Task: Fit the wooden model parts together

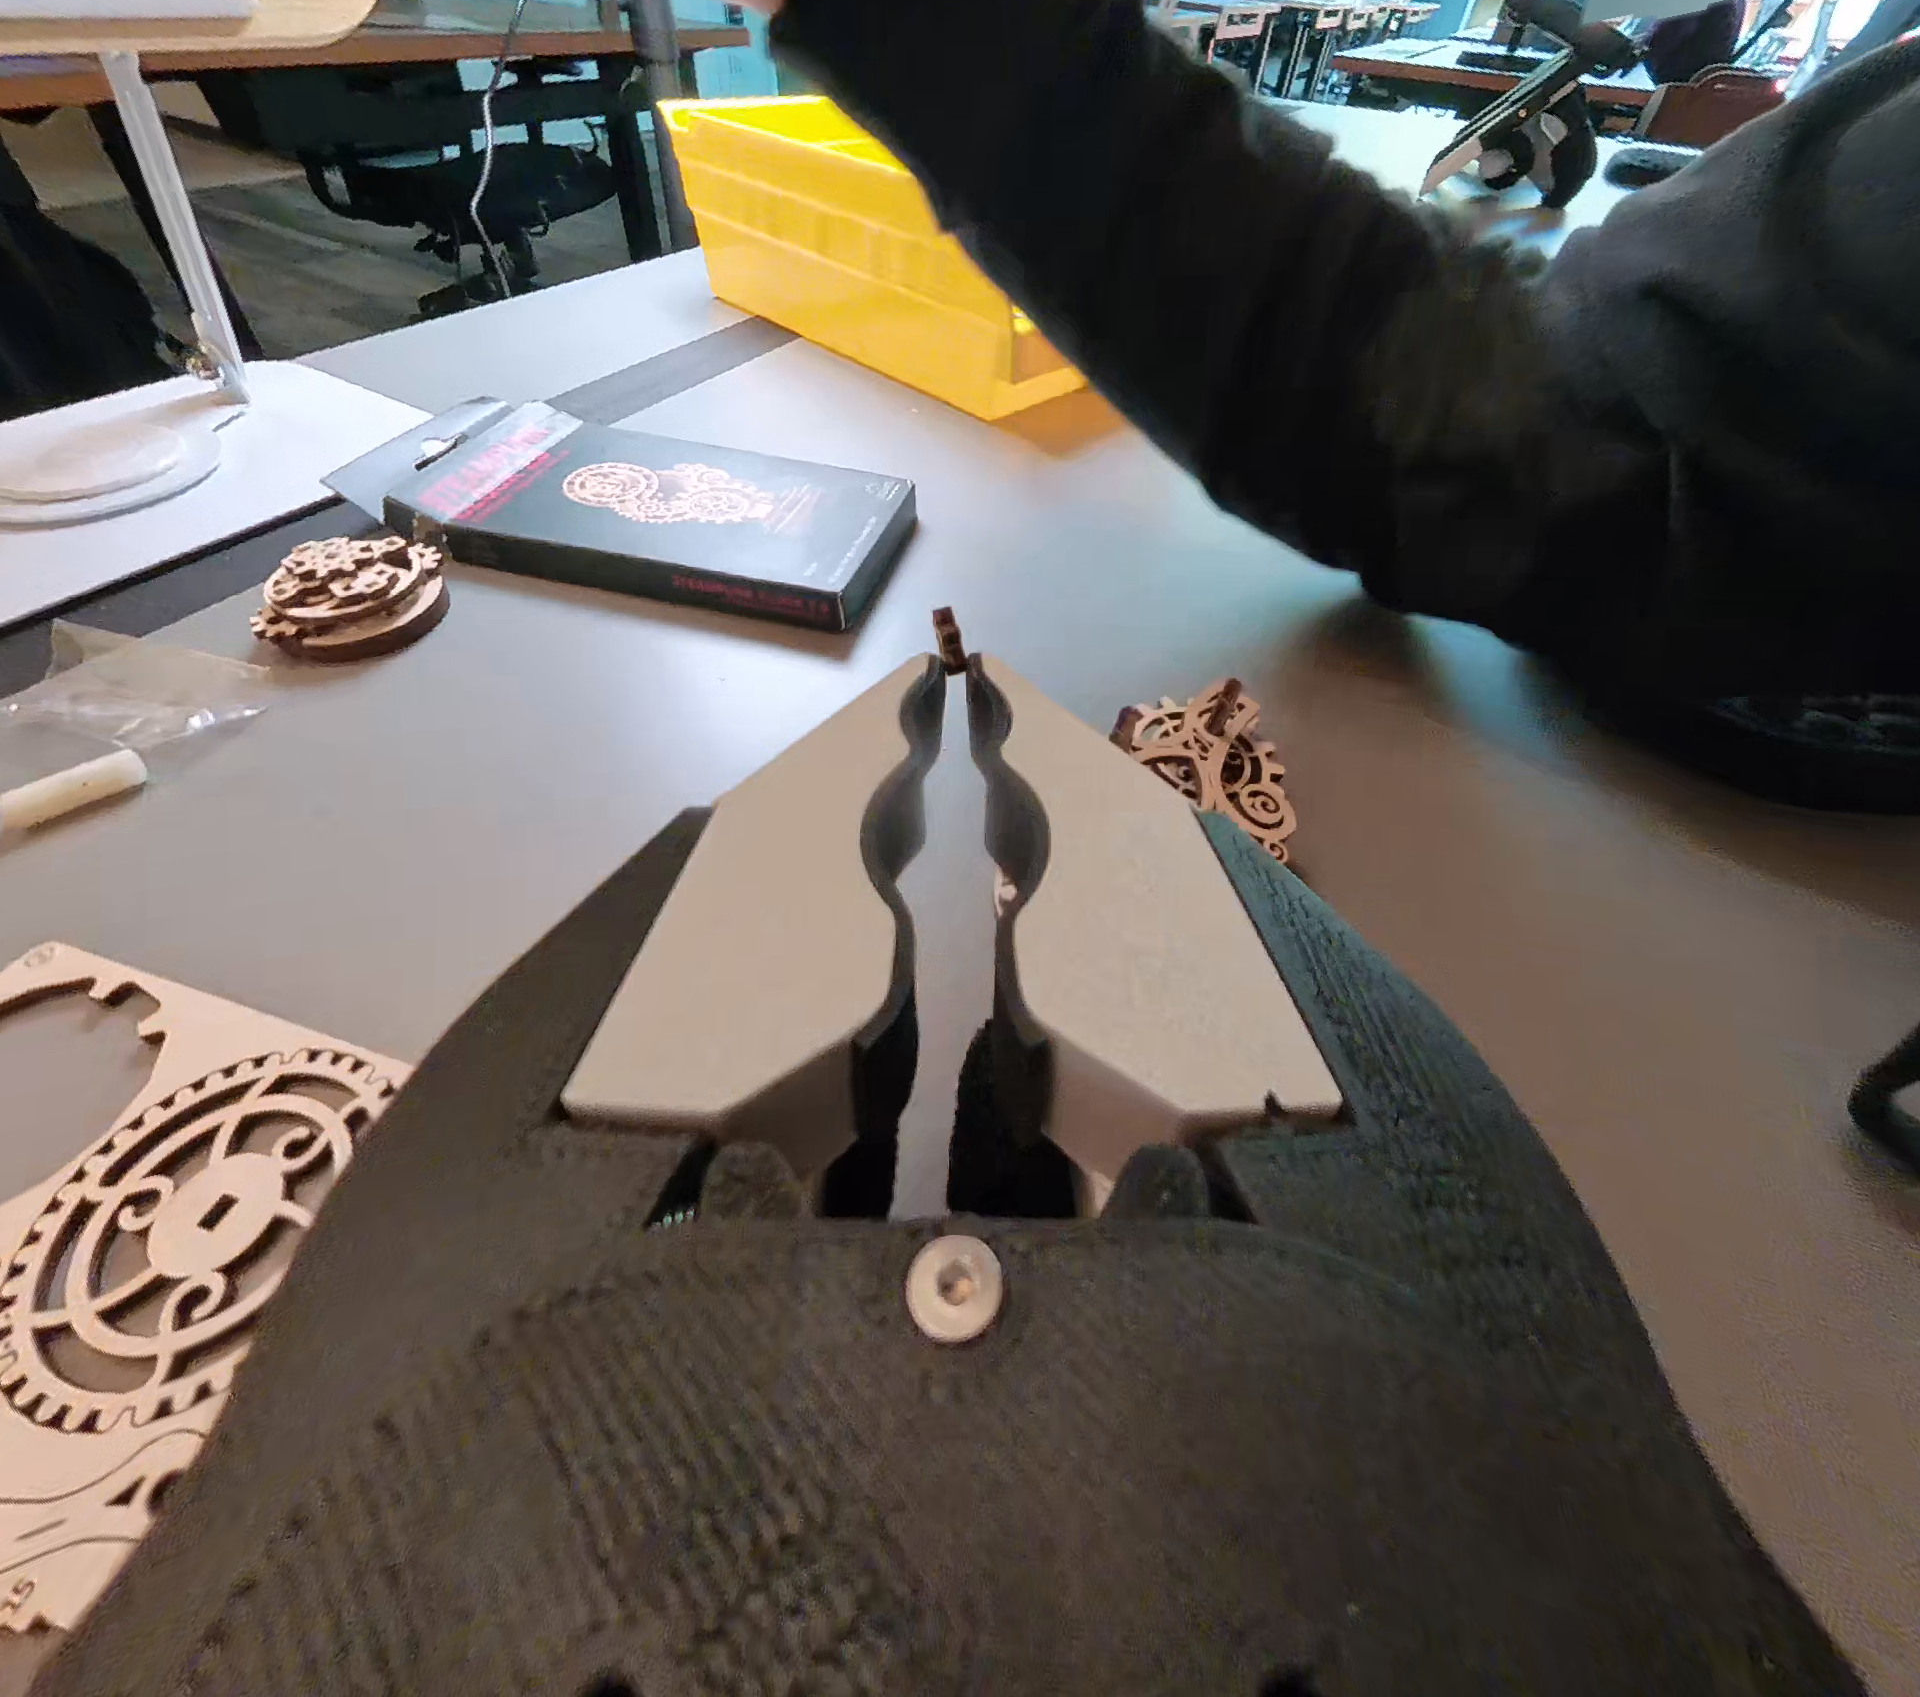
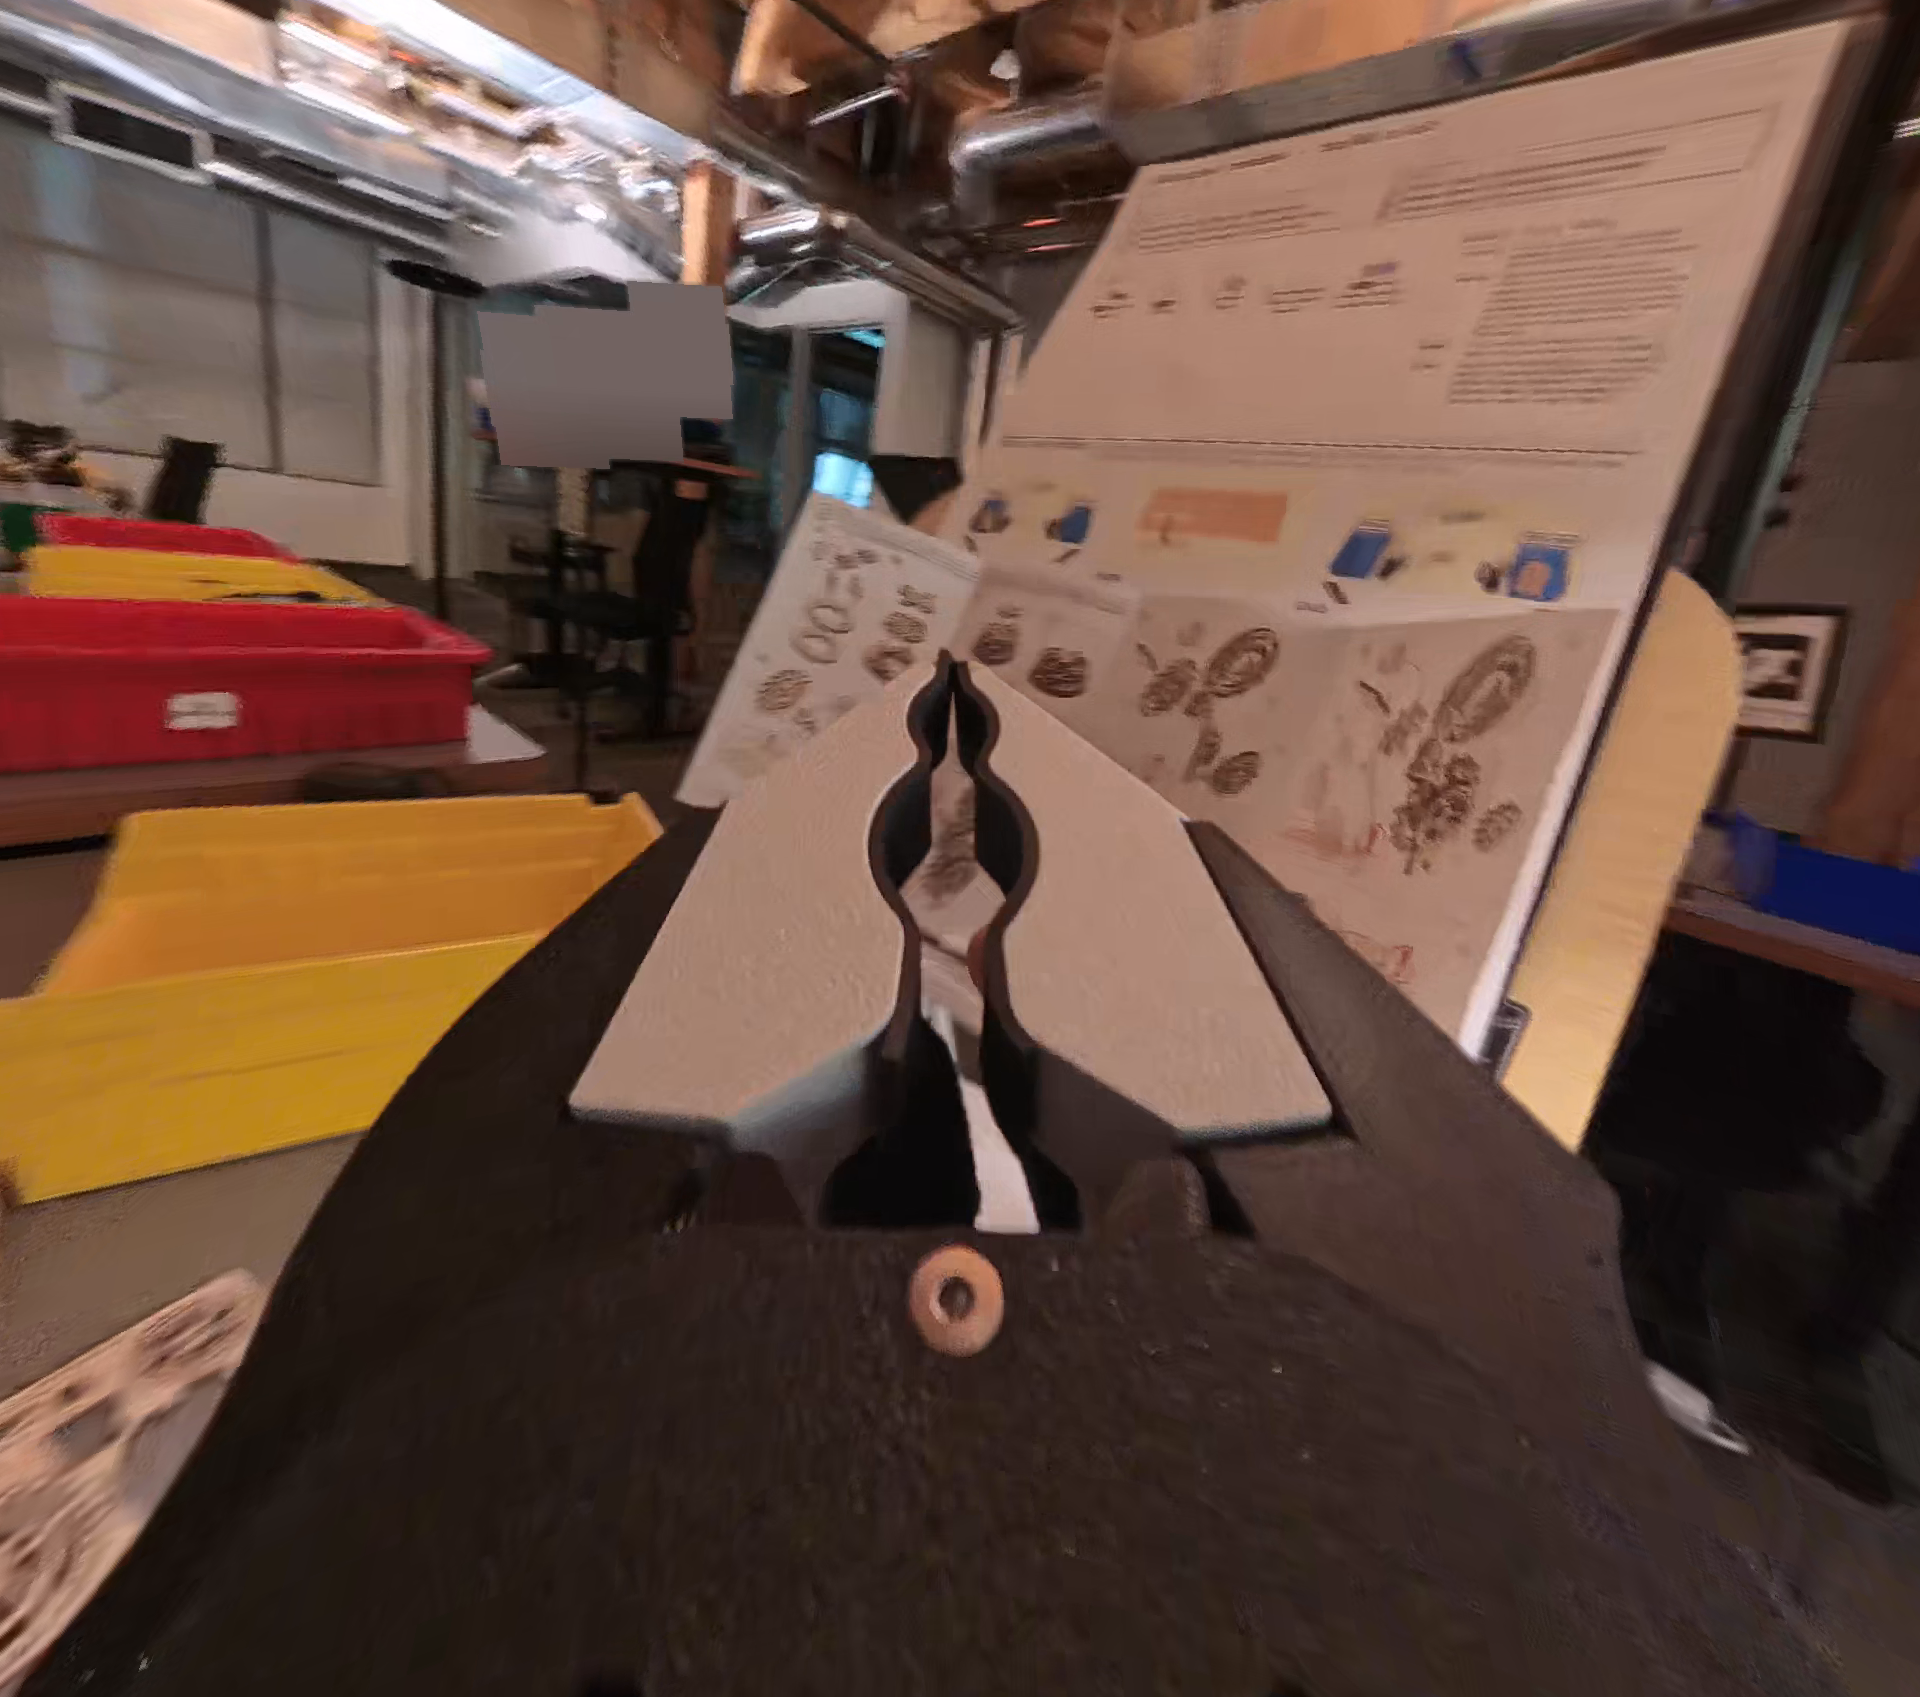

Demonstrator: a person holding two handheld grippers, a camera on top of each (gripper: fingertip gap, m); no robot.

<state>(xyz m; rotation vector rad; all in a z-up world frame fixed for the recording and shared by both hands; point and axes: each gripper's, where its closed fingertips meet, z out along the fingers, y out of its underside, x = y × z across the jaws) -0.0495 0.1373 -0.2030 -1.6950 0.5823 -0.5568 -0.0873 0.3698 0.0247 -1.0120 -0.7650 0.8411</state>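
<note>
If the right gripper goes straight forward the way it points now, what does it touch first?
Probably the open instruction sheet propped on the tilted board; the right gripper, shut and apparently empty, points at its left pages. Depth is unclear and the picture is blurred.

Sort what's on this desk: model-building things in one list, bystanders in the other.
For the job:
small wooden peg pinched in the left hand-held gripper
round gear assembly
gear subassembly
cut-out wooden sheet
instruction sheets

Lying about:
black box
yellow bin
red bin

Wooden sheet (image 1: pixel 156 1232) cut by left edge; instruction board (image 2: pixel 1351 504) blurred.
</note>
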